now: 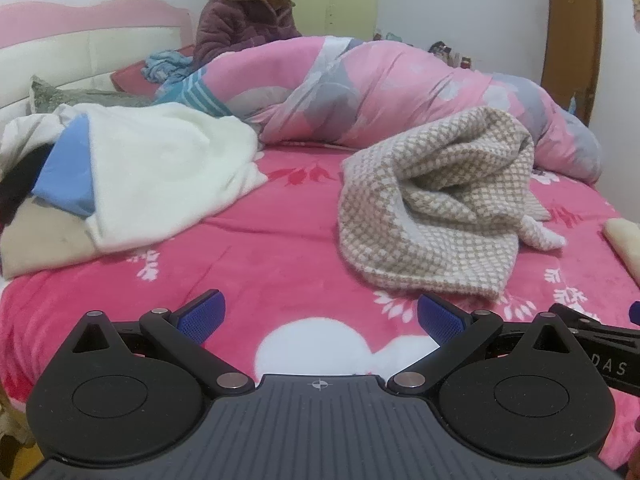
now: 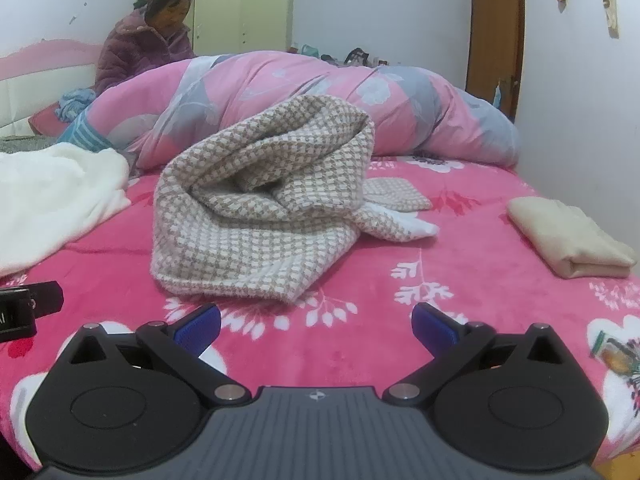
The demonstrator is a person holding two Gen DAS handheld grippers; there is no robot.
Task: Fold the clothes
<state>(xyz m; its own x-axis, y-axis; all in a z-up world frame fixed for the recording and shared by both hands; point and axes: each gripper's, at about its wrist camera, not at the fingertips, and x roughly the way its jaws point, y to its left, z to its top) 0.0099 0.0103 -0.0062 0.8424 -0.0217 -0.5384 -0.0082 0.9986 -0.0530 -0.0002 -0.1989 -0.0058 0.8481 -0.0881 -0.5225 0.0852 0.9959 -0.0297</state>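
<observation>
Both the left gripper (image 1: 320, 316) and the right gripper (image 2: 316, 322) are hovering spread and empty over the bed's near edge. The checked sweater (image 2: 260, 208) is lying crumpled mid-bed (image 2: 480, 300), so reaching in seems next, likely calling for pinching its hem to spread it flat.

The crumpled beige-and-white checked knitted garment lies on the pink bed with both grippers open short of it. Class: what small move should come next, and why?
Probably move the right gripper forward to the near hem of the crumpled beige-and-white checked knitted garment. Its jaws are wide apart and empty, as are those of the left gripper, and the garment lies bunched, so it must be spread flat before folding.
</observation>
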